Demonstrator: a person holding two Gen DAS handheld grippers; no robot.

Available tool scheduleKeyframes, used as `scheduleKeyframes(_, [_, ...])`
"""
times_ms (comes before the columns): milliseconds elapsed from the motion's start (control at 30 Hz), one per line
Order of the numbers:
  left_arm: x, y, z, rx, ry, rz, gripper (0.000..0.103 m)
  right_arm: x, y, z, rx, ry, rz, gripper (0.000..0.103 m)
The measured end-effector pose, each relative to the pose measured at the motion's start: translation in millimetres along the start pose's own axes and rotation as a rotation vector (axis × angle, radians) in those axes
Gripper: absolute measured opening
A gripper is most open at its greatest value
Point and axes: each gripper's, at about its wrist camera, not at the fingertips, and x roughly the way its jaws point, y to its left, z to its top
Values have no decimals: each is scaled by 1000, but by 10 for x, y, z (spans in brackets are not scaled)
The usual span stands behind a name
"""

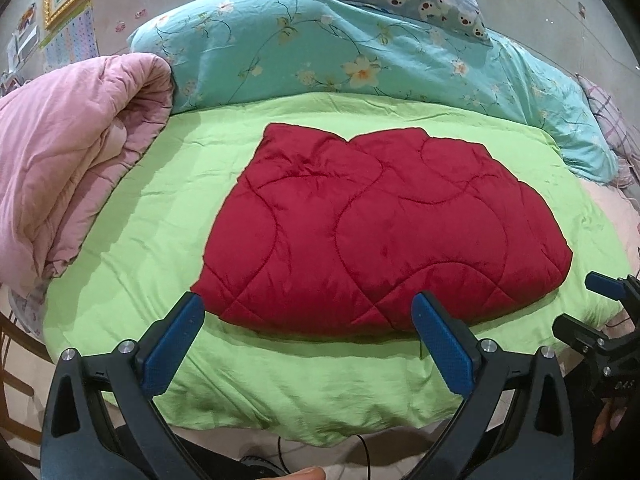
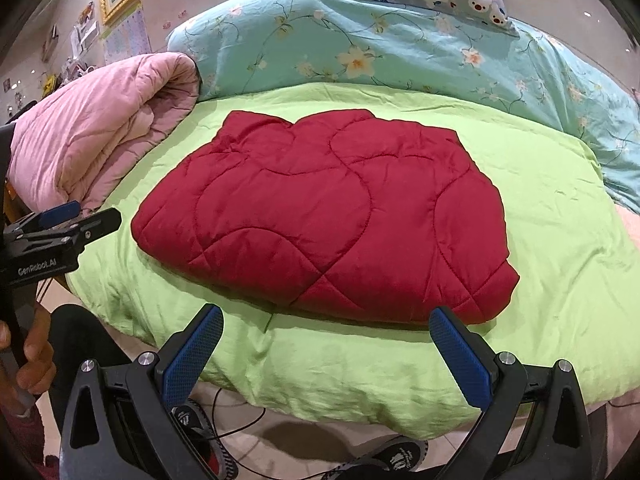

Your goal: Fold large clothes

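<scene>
Seemingly between folds, or near the end: red quilted garment (image 1: 376, 232) lies flat and compact on the green bedsheet (image 1: 160, 216), mid-bed, its near edge showing a doubled, rounded fold. No gripper touches it. Left gripper (image 1: 310, 340) held released, fingers spread wide, hovering just short of the near-left part of the bundle; right gripper (image 2: 328, 344) likewise released and empty, poised off the near-right part, over the bed's front edge. Both point forward and slightly down at the garment, side by side, each visible at the margin of the other's view. Judgement: if another fold is wanted, next move calls for both grippers to pinch all layers at the near corners together and carry them over evenly; thick padding may spring back. Pink quilt (image 1: 68, 176) heaped at left, floral duvet (image 1: 320, 48) behind, both apart from the work.
</scene>
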Motion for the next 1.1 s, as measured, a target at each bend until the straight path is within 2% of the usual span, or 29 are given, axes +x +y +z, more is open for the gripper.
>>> scheduleKeyframes(500, [158,-65,-11,5,47,-31,103,147,-33,59,4,25,-5,103])
scheduleKeyframes(1100, [226,-76,53,7,53,-47,103,165,-43,179,3,17,0,103])
